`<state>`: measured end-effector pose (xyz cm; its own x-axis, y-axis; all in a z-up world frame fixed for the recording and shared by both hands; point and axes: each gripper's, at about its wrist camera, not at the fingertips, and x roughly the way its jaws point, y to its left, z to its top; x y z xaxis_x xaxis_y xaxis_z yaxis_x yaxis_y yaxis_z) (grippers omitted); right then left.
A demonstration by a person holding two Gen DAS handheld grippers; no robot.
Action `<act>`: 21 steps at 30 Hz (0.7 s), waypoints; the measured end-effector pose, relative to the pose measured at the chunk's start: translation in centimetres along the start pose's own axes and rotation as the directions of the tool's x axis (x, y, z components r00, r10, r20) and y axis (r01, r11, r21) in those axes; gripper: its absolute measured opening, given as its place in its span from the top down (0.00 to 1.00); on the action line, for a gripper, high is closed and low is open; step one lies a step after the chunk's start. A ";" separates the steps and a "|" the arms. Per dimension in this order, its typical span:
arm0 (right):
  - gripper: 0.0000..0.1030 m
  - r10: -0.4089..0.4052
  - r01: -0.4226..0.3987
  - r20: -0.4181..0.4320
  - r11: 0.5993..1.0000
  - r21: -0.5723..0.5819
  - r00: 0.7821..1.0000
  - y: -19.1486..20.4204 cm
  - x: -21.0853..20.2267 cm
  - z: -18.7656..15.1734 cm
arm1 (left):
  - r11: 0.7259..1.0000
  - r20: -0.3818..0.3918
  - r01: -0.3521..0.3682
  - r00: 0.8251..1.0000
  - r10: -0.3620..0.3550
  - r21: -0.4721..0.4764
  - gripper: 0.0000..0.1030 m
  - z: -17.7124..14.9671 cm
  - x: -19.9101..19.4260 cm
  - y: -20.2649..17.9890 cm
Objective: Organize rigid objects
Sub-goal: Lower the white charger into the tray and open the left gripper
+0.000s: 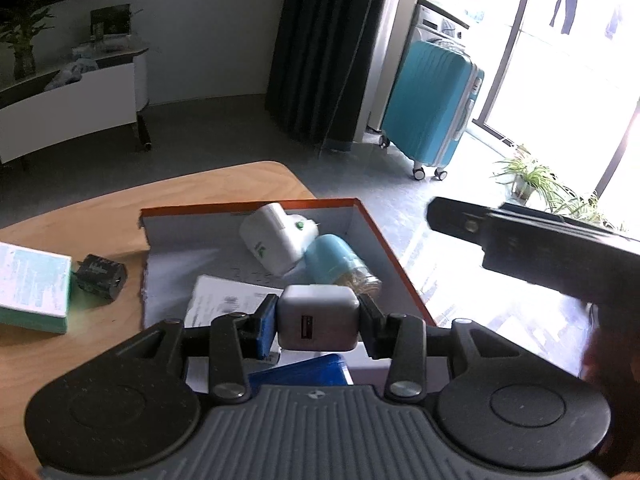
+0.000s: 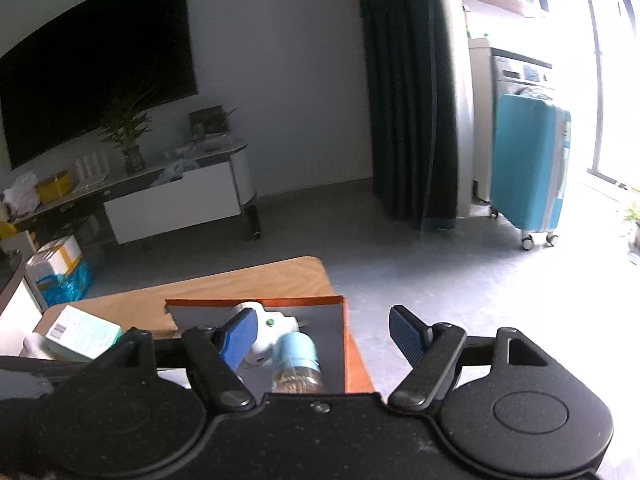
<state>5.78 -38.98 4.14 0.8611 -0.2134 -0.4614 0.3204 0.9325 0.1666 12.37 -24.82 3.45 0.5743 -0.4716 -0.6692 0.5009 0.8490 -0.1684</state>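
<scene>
My left gripper (image 1: pixel 318 322) is shut on a white USB charger cube (image 1: pixel 318 316), held above an orange-rimmed cardboard box (image 1: pixel 372 236) on the wooden table (image 1: pixel 100 216). Inside the box lie a white plug adapter (image 1: pixel 276 240), a light-blue capped jar (image 1: pixel 336 264), white papers (image 1: pixel 224 300) and a blue item (image 1: pixel 300 372). My right gripper (image 2: pixel 324 338) is open with nothing between its blue pads, above the box's right edge (image 2: pixel 352 352); the adapter (image 2: pixel 264 330) and jar (image 2: pixel 296 356) show beneath it. The right gripper's black body (image 1: pixel 540 248) also juts in from the right in the left wrist view.
A black plug adapter (image 1: pixel 98 276) and a teal-and-white box (image 1: pixel 32 284) lie on the table left of the cardboard box. The teal box (image 2: pixel 82 332) shows in the right wrist view too. Beyond the table edge stand a turquoise suitcase (image 1: pixel 432 100), a TV stand (image 2: pixel 172 196) and potted plants (image 1: pixel 532 176).
</scene>
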 end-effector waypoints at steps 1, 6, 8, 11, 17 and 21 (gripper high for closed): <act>0.15 -0.002 0.002 0.005 1.000 0.007 1.000 -0.2 -0.3 -0.1 | 1.000 0.001 0.004 1.000 -0.004 0.002 0.59 0.1 0.1 -0.2; 0.15 -0.015 0.015 0.032 1.000 0.010 0.999 -0.5 -1.9 0.0 | 0.999 0.008 0.037 0.999 -0.037 -0.014 0.50 0.8 0.6 -0.6; 0.15 -0.013 0.012 0.042 1.000 0.010 0.999 -0.4 -2.4 0.0 | 0.999 0.023 0.039 0.999 -0.038 -0.033 0.36 1.0 0.2 -0.4; 0.15 -0.006 0.006 0.052 1.000 0.009 0.999 -0.3 -3.1 0.0 | 0.999 0.036 0.019 0.999 -0.017 -0.049 0.36 1.2 -0.9 0.0; 0.15 0.025 -0.024 0.056 1.000 -0.006 0.998 1.1 -4.2 -0.2 | 0.997 0.054 -0.043 0.997 0.046 -0.067 0.27 1.4 -3.4 0.9; 0.14 0.052 -0.051 0.057 0.999 -0.019 0.997 2.3 -4.9 -0.4 | 0.992 0.050 -0.098 0.994 0.101 -0.074 0.21 1.0 -4.9 1.5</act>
<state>2.16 -35.69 6.43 0.8977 -0.1805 -0.4020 0.2682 0.9476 0.1733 10.96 -21.45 7.16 0.6537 -0.3944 -0.6459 0.3929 0.9063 -0.1557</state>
